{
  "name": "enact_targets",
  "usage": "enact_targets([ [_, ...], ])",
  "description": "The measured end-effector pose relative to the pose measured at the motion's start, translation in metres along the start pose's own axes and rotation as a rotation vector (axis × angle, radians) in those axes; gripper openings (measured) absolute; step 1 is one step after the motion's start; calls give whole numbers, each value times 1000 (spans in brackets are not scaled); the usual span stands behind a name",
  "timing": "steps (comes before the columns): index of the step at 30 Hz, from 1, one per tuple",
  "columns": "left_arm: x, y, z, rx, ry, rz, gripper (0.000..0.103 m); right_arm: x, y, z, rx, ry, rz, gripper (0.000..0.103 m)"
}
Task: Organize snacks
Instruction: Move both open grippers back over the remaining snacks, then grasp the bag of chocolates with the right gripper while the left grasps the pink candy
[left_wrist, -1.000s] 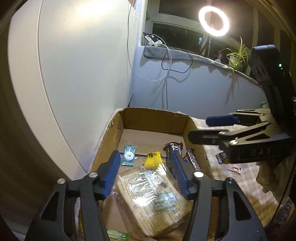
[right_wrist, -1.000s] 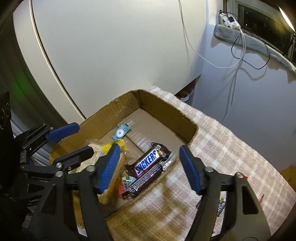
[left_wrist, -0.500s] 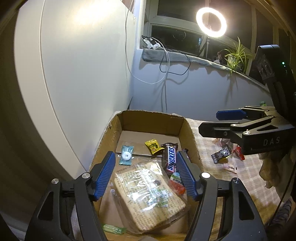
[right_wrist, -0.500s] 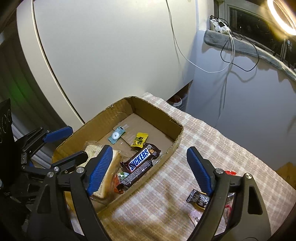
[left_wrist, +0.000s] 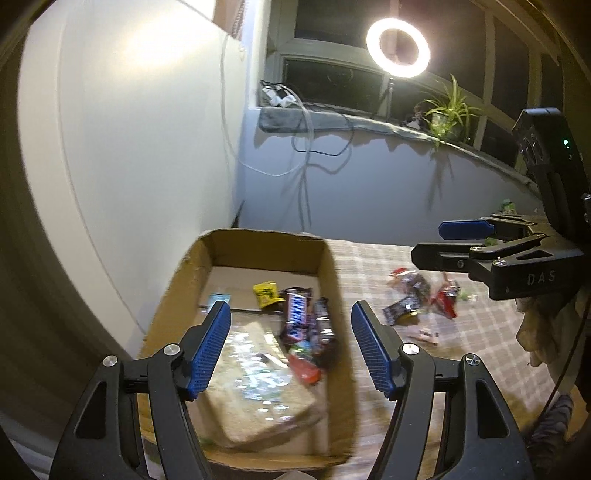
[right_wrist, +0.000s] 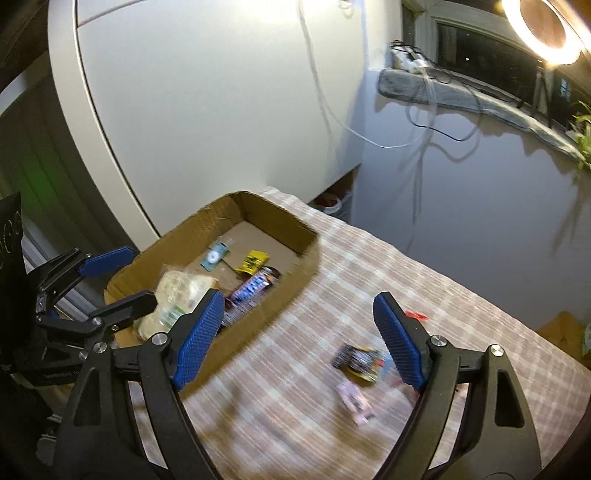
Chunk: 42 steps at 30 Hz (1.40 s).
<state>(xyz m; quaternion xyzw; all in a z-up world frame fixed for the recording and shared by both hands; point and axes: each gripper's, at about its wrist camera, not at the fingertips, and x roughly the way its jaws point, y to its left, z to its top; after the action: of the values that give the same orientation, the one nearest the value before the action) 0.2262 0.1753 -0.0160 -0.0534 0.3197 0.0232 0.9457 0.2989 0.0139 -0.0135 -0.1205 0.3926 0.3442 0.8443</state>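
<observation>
Both grippers have pulled back from the box (left_wrist: 332, 280) and spread their fingers; neither holds anything. On the checked desk (right_wrist: 424, 288), the box holds a cracker pack (left_wrist: 258, 387) and Snickers (left_wrist: 295, 317). Loose snacks (right_wrist: 356, 360) lie beside it, under the right gripper (right_wrist: 299, 317); the left gripper (left_wrist: 290, 325) hangs over the box.

Loose wrappers (right_wrist: 357, 359): motion-blurred on the table, brands unreadable.
Big packet (left_wrist: 255, 384): partly hidden by the left hand-held gripper's finger; print unreadable.

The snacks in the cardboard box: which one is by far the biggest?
The clear-wrapped beige cracker pack, at the near end of the cardboard box; the Snickers bar and yellow packet are much smaller.
</observation>
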Motion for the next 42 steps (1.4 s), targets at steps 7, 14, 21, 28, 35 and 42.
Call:
enact_targets([
  [7,8,-39,-3,35,18,-67,68,-25,-54,-32,81,12,-62,85],
  [14,26,-77,-10,54,59,-136,68,-41,-97,-60,142,35,-91,85],
  [21,50,-104,-19,55,123,-189,68,-34,-118,-78,142,56,-90,85],
  [28,78,-126,-29,82,191,-209,68,-4,-117,-80,61,100,-55,85],
  [35,110,-147,-34,176,234,-174,68,27,-122,-81,12,144,-47,85],
  [42,129,-152,-38,211,262,-164,68,45,-127,-84,-10,162,-30,85],
])
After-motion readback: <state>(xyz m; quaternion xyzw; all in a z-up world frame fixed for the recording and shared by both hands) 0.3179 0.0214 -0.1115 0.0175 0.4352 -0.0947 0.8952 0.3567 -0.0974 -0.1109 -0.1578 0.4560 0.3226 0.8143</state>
